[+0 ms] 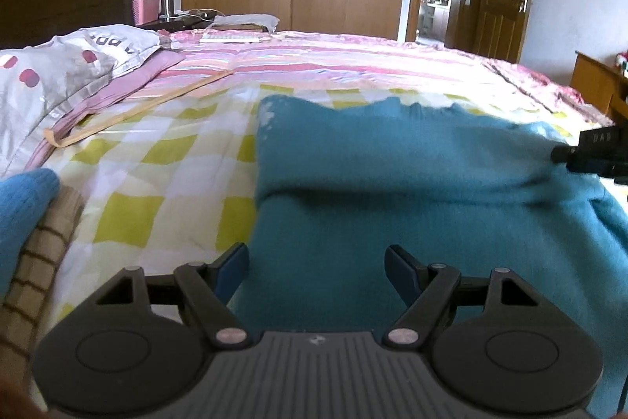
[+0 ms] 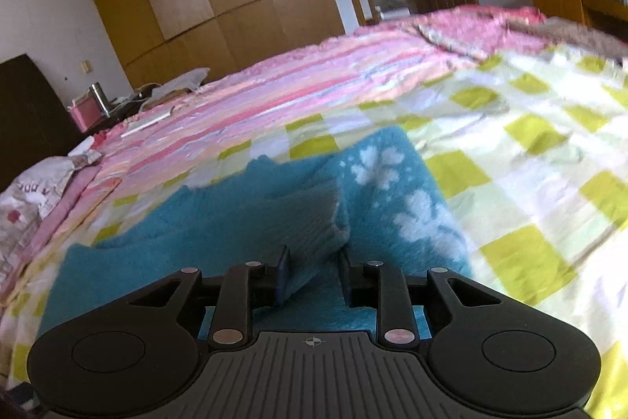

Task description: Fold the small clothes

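Note:
A teal knitted sweater (image 1: 392,175) lies on the checked bed sheet (image 1: 157,160), partly folded over itself. My left gripper (image 1: 317,269) is open and empty, low over the sweater's near edge. My right gripper (image 2: 312,273) is shut on a ribbed cuff or hem of the sweater (image 2: 310,218) and holds it raised above the body of the garment. White flower patterns show on the sweater (image 2: 404,199) to the right of the held part. The right gripper's tip also shows in the left wrist view (image 1: 596,152), at the sweater's right side.
A grey pillow with red dots (image 1: 59,77) lies at the left. A folded tan checked garment (image 1: 35,262) and a blue one (image 1: 23,207) lie by the left edge. A pink striped quilt (image 1: 353,61) covers the far bed. A wooden stick (image 1: 137,112) lies on the sheet.

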A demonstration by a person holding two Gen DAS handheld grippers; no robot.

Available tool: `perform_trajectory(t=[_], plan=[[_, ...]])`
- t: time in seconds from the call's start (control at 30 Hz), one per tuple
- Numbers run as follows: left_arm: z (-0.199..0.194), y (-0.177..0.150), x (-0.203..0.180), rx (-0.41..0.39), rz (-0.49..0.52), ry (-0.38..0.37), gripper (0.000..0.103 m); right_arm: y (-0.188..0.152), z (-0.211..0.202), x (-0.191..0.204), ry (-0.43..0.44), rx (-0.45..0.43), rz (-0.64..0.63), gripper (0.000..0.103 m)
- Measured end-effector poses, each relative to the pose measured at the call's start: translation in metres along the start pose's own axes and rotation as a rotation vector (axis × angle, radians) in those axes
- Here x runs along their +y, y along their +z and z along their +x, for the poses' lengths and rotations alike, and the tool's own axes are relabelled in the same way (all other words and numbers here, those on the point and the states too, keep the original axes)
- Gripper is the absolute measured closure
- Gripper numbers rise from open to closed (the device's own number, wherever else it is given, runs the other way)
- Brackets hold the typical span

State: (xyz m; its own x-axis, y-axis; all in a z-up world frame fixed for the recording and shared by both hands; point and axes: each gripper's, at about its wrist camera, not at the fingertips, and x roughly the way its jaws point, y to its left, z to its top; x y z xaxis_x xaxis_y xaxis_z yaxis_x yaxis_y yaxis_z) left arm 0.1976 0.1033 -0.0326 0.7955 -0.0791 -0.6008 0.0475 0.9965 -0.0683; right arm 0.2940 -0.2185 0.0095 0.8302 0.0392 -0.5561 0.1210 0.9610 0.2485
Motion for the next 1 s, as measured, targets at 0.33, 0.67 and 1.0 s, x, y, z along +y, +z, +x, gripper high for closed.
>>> perform_trajectory(t=[0.33, 0.67, 1.0], plan=[[-0.017, -0.017, 0.011, 0.074, -0.010, 0.041, 0.022, 0.003, -0.004, -0.023, -0.057, 0.041, 0.009, 0.076], [-0.046, -0.036, 0.013, 0.132, 0.008, 0.029, 0.022, -0.012, -0.061, -0.047, 0.007, 0.128, -0.012, 0.076], [-0.073, -0.051, 0.019, 0.245, -0.006, -0.011, 0.022, -0.055, -0.133, -0.079, 0.055, 0.229, -0.011, 0.073]])
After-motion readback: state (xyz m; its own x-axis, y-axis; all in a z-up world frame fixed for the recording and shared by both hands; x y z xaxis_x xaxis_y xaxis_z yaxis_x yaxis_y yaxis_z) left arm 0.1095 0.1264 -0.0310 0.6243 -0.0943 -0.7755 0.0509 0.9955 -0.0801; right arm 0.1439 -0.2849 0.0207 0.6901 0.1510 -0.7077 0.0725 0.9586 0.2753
